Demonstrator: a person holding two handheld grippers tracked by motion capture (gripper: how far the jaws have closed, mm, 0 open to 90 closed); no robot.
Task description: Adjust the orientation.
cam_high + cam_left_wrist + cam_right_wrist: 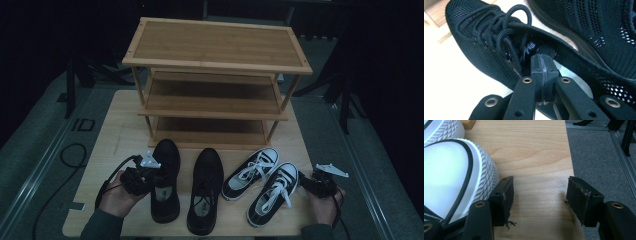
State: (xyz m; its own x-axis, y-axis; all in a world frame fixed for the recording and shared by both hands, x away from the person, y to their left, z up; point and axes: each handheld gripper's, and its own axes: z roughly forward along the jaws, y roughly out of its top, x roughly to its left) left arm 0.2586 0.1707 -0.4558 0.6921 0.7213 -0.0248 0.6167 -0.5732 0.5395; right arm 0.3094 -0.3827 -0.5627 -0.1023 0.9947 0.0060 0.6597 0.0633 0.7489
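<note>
While the left gripper (159,177) sits at the far-left black shoe (165,180) on the table (120,130), its jaws are pressed together inside the shoe's opening, just behind the laces (499,32). Over at the right edge, the right gripper (539,195) holds its jaws spread apart over bare wood, one jaw just beside the white toe of a black-and-white sneaker (272,192).

**Bystanders on the bench**

Three-tier bamboo shoe rack (216,47) is standing at 12 o'clock on the wooden table (116,131), shelves bare. Second black knit shoe (205,189) is lying at 6 o'clock. Pair of black-and-white canvas sneakers (262,184) is sitting at 4 o'clock, toes angling toward 1 o'clock. Grey carpet (47,137) is surrounding the table.
</note>
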